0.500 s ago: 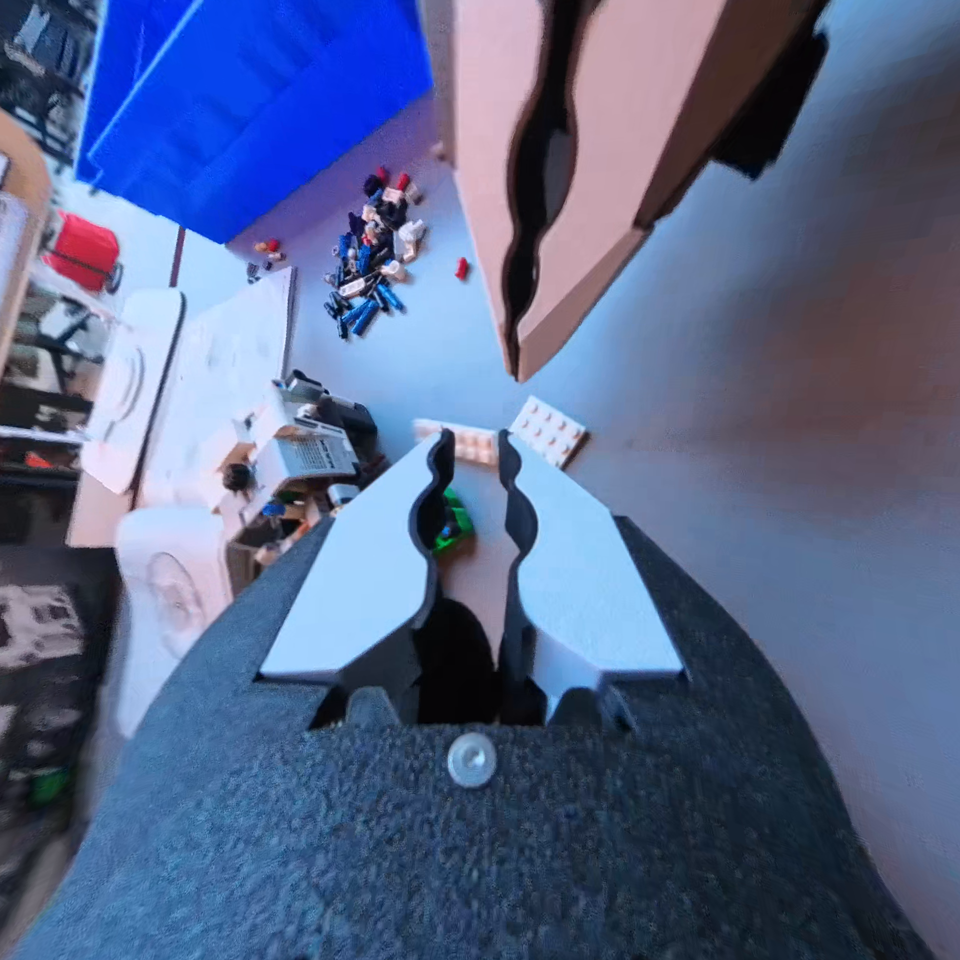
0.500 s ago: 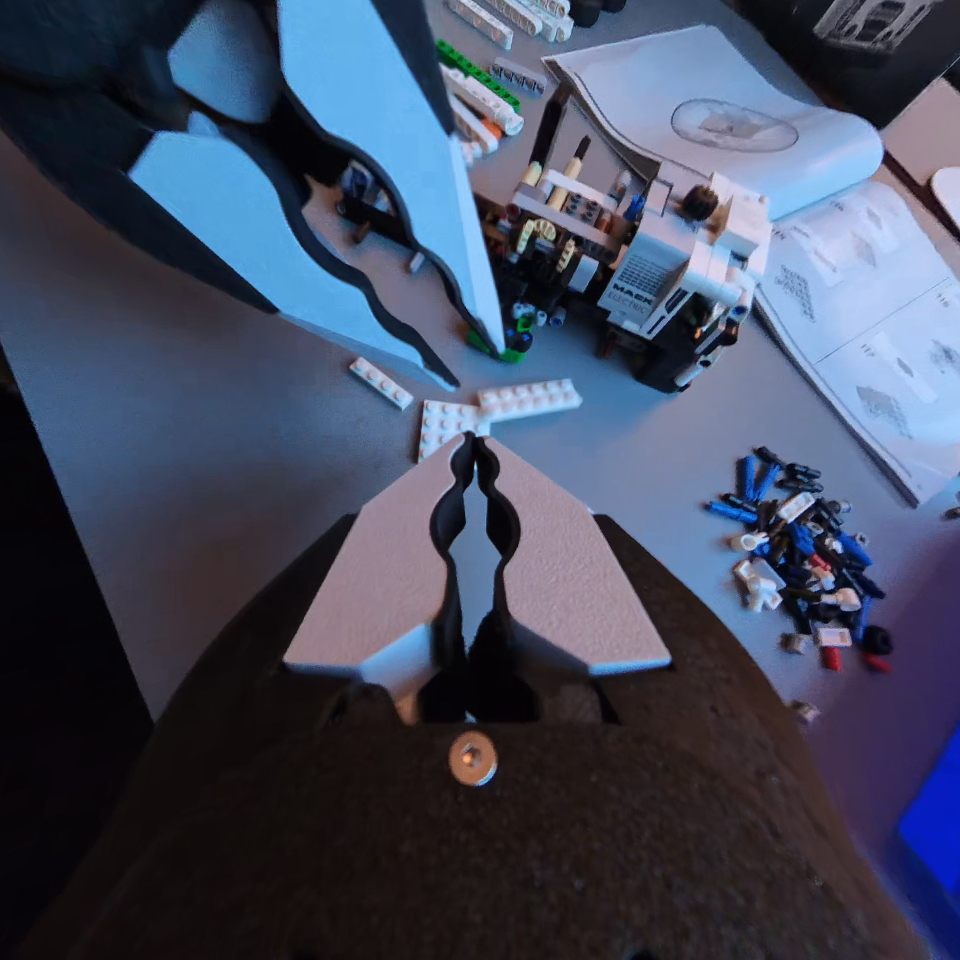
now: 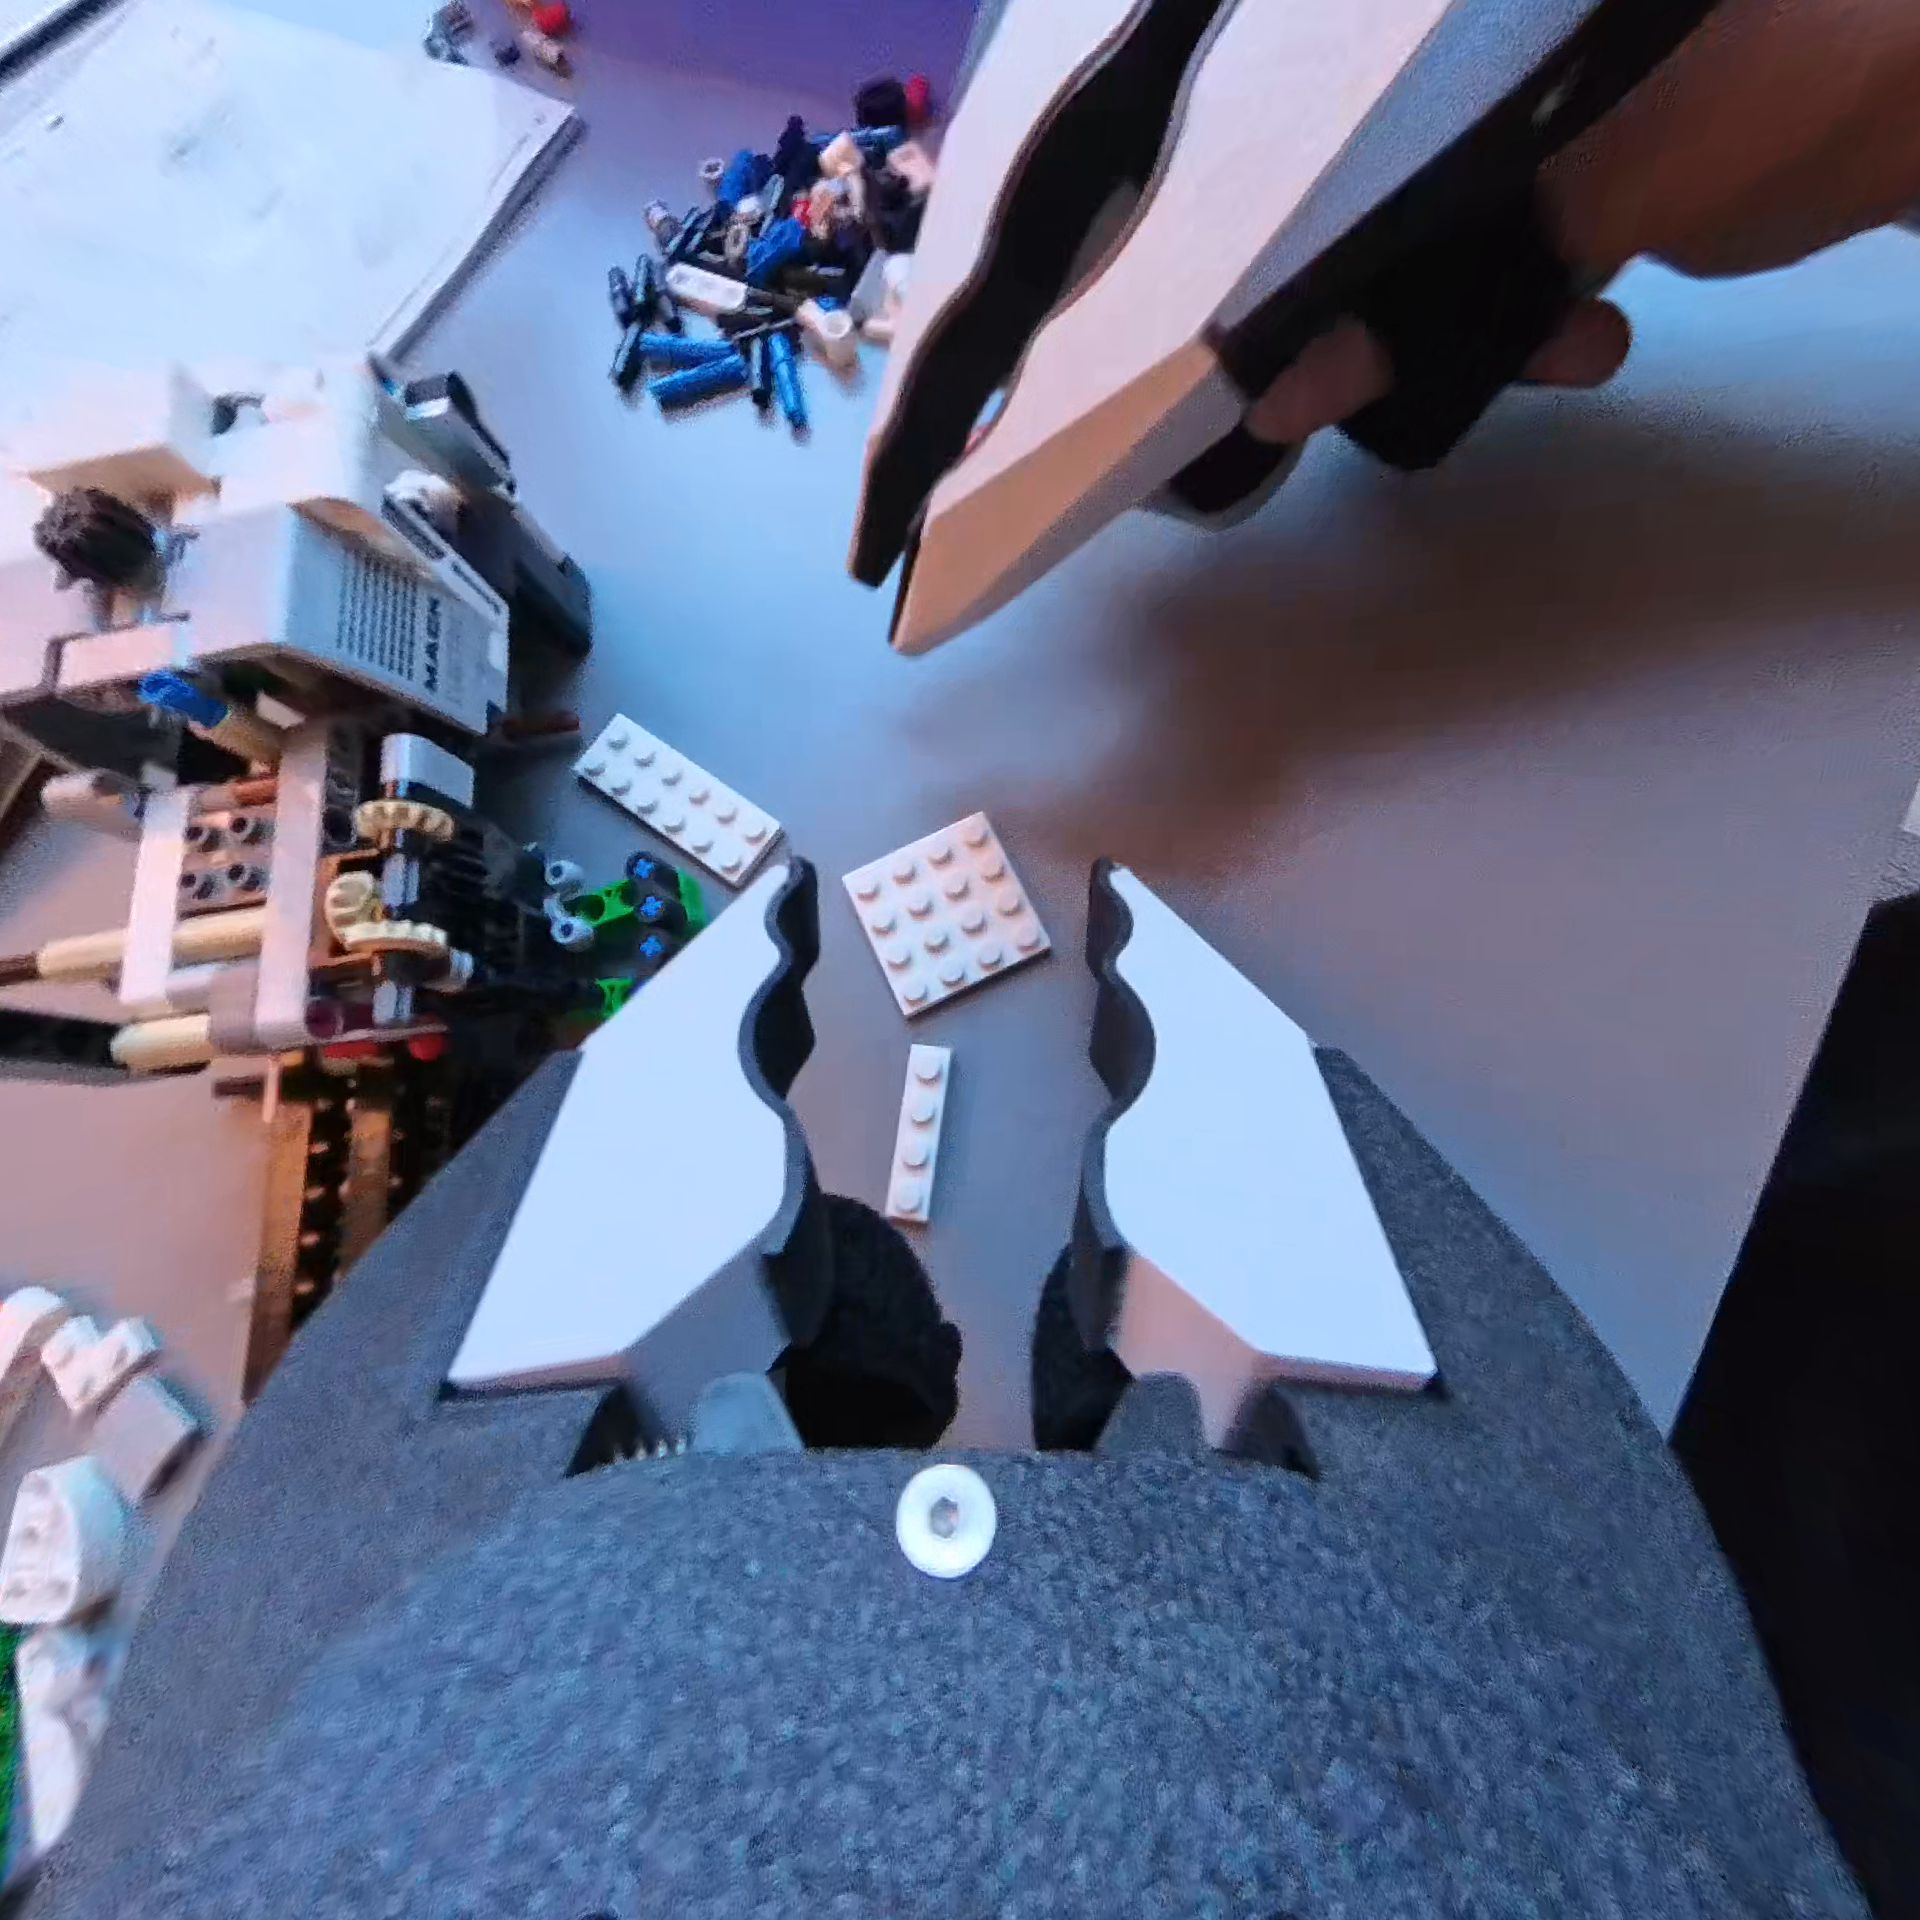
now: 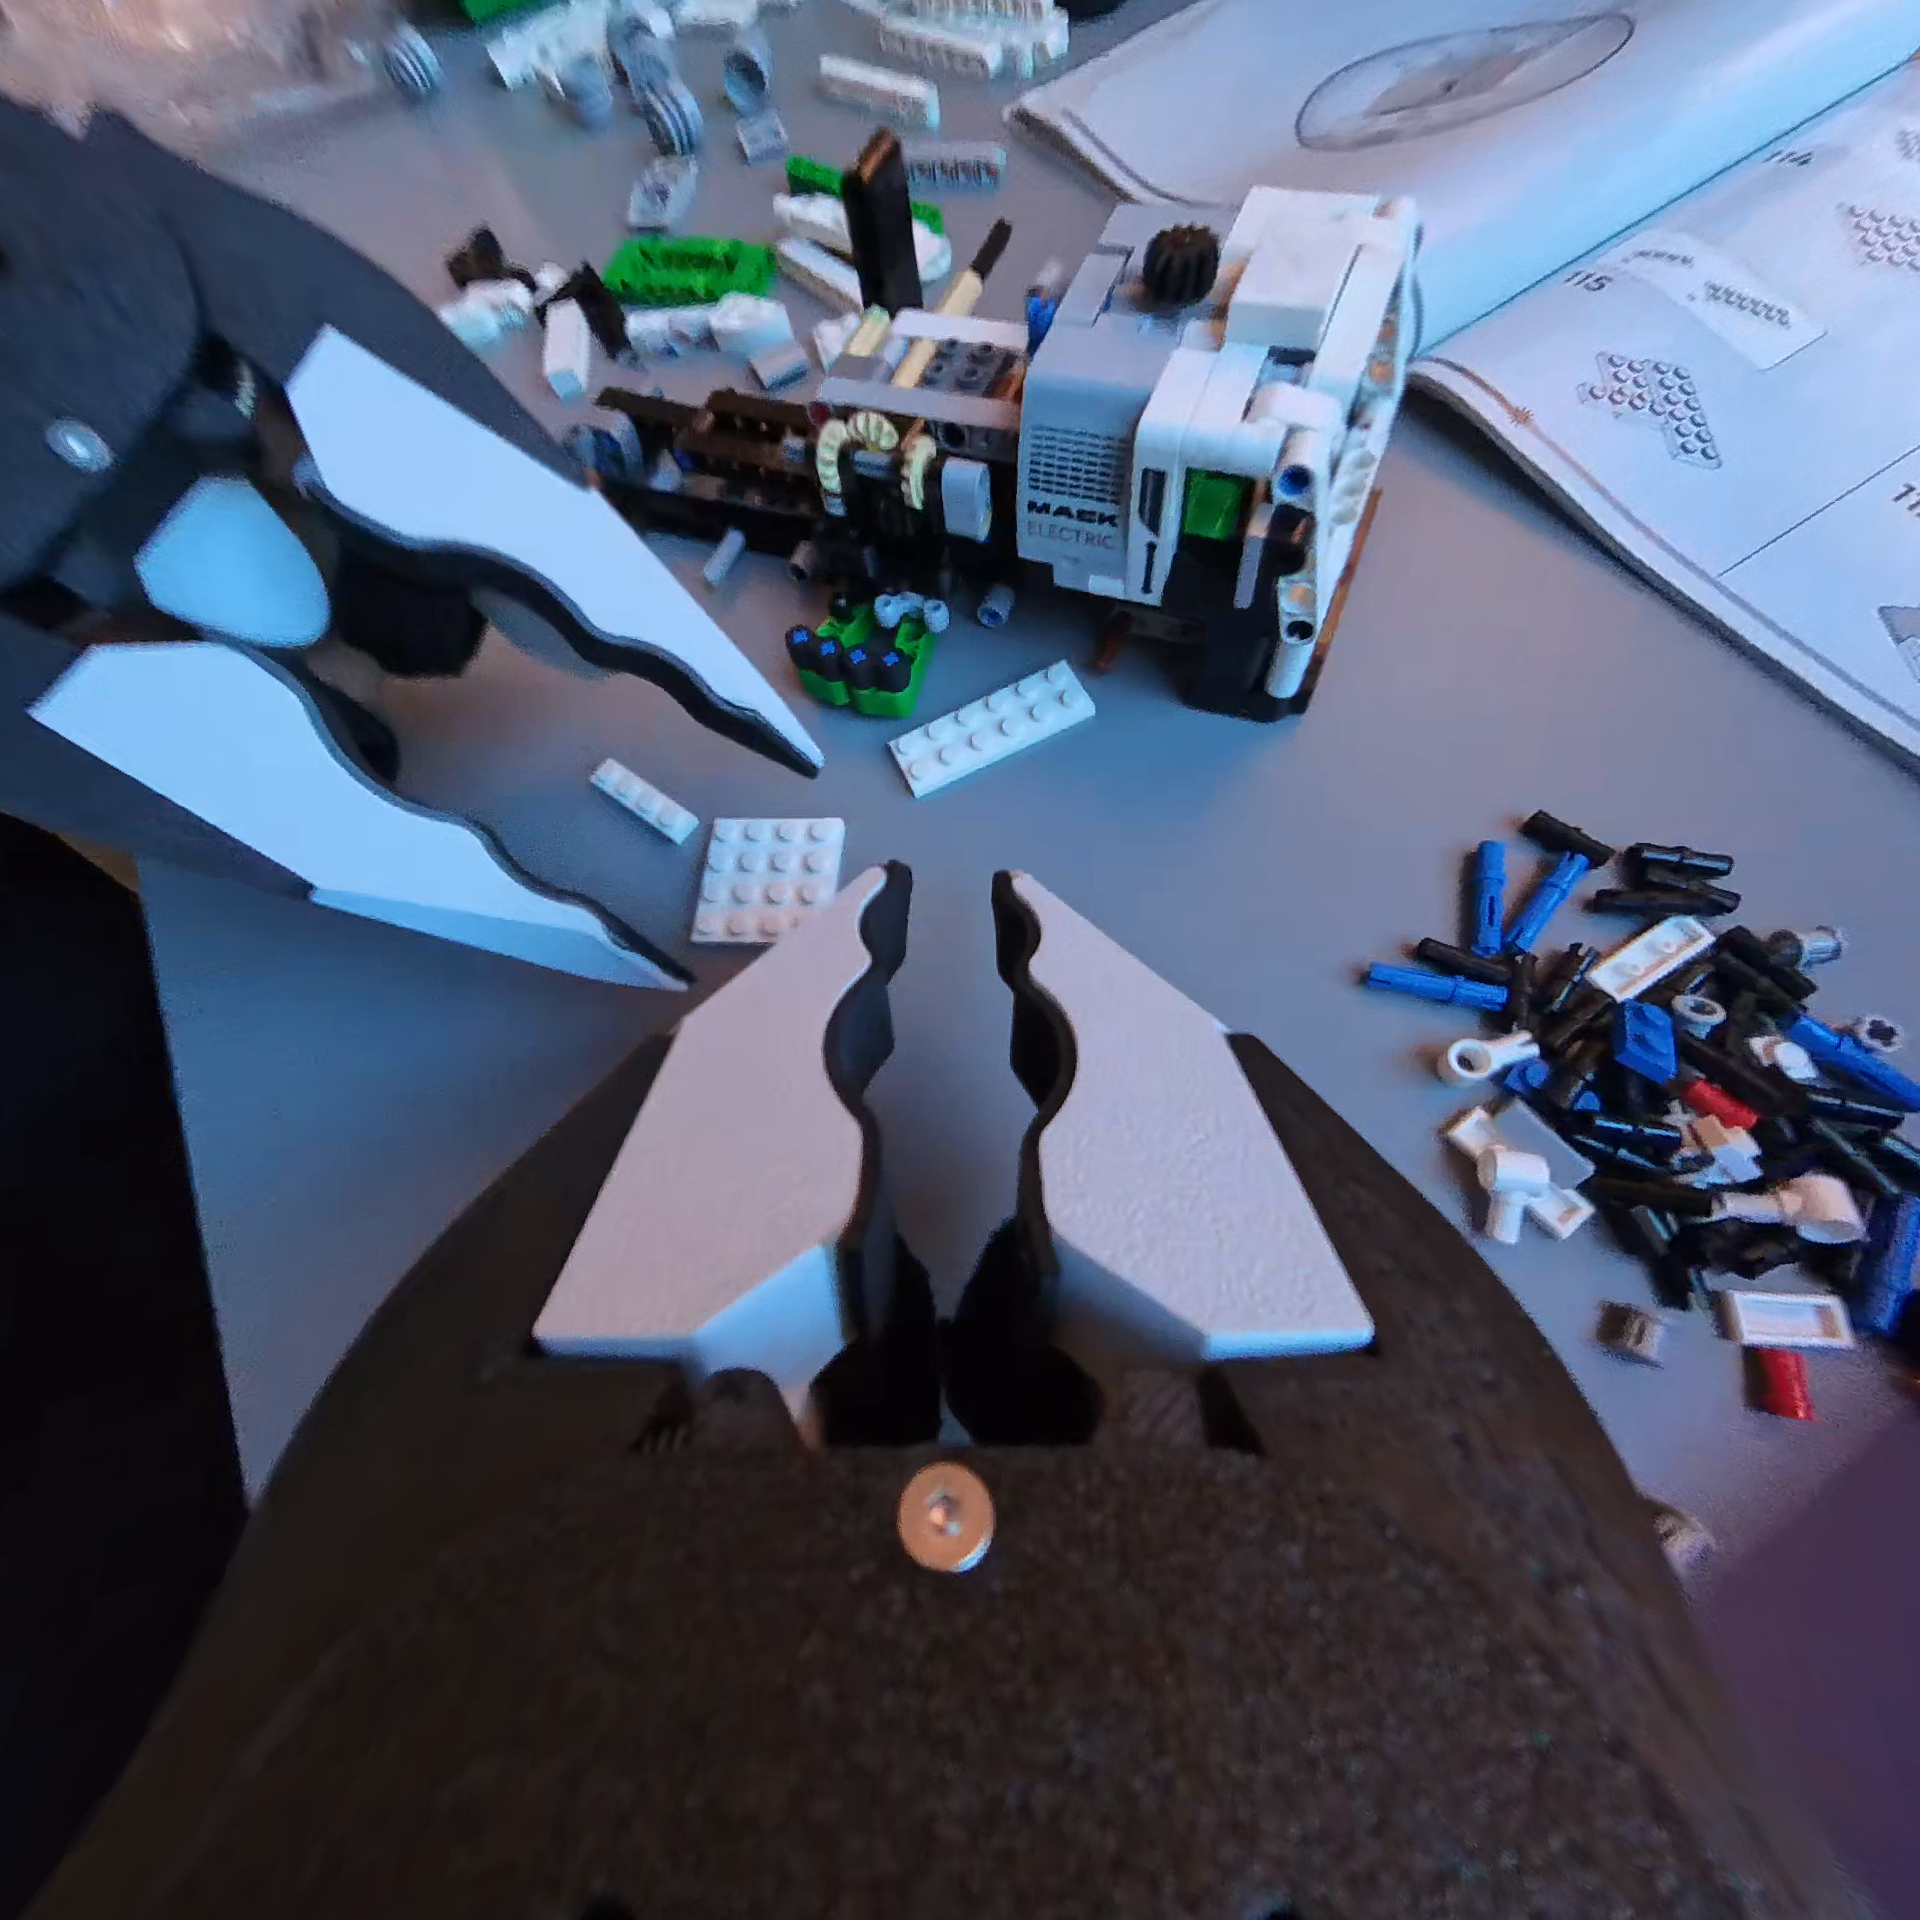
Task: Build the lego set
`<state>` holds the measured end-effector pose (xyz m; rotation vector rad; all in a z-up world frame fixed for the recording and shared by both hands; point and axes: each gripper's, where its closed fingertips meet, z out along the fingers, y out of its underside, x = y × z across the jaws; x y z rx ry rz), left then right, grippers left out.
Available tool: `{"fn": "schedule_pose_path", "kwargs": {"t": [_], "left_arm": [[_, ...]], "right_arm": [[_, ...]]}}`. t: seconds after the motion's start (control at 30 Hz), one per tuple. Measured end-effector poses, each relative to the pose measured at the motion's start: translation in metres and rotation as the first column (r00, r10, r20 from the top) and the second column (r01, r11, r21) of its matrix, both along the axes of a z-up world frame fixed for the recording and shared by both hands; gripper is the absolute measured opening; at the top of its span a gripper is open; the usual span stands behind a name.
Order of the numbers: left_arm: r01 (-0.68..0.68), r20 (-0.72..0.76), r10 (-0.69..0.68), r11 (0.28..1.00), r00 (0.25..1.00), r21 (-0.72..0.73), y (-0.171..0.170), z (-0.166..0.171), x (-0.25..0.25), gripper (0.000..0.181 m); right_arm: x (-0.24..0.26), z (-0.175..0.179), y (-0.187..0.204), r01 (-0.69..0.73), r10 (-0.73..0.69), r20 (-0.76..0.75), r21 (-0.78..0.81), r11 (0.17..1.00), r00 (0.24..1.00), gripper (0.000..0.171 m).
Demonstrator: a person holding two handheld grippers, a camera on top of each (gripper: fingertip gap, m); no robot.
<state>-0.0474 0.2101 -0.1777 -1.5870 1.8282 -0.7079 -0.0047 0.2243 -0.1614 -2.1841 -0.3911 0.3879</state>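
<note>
Three white plates lie on the grey table: a square plate (image 3: 945, 914) (image 4: 769, 878), a narrow strip plate (image 3: 920, 1132) (image 4: 644, 800) and a longer two-row plate (image 3: 677, 800) (image 4: 992, 727). My left gripper (image 3: 951, 878) is wide open and empty, low over the table, with the square and strip plates between its fingers; it also shows in the right wrist view (image 4: 743, 871). My right gripper (image 4: 951, 881) is slightly open and empty, just right of the square plate and above the table; it also shows in the left wrist view (image 3: 888, 603). The partly built white truck (image 3: 343, 623) (image 4: 1143, 468) stands beyond the plates.
A green piece with blue pins (image 3: 634, 904) (image 4: 862, 665) lies by the truck. A pile of small blue, black and white parts (image 3: 769, 281) (image 4: 1683, 1091) lies to one side. The open instruction booklet (image 4: 1662, 364) (image 3: 260, 187) and several loose parts (image 4: 675, 208) lie behind. The gap from one gripper's tips to the other's is roughly 5 cm.
My left gripper has opened wide and swung over the plates. My right gripper has opened a little from shut. The square plate and the longer plate now lie apart.
</note>
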Motion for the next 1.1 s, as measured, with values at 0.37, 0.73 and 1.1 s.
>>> {"fn": "schedule_pose_path", "kwargs": {"t": [0.37, 0.73, 1.1], "left_arm": [[-0.110, 0.007, 0.110, 0.994, 0.994, -0.001, 0.003, -0.010, -0.002, 0.014], [-0.020, 0.189, -0.045, 0.943, 0.981, 0.331, 0.019, 0.036, -0.045, 0.015], [-0.249, 0.106, 0.254, 0.967, 0.961, -0.056, 0.054, 0.004, -0.171, 0.056]], "right_arm": [[-0.016, 0.005, -0.009, 0.036, -0.028, -0.160, 0.046, 0.998, 0.987, 0.015], [-0.040, 0.014, -0.013, -0.118, 0.100, -0.317, -0.041, 0.992, 0.943, 0.025], [-0.073, 0.023, -0.028, -0.155, 0.174, -0.369, 0.080, 0.985, 0.913, 0.022]]}}
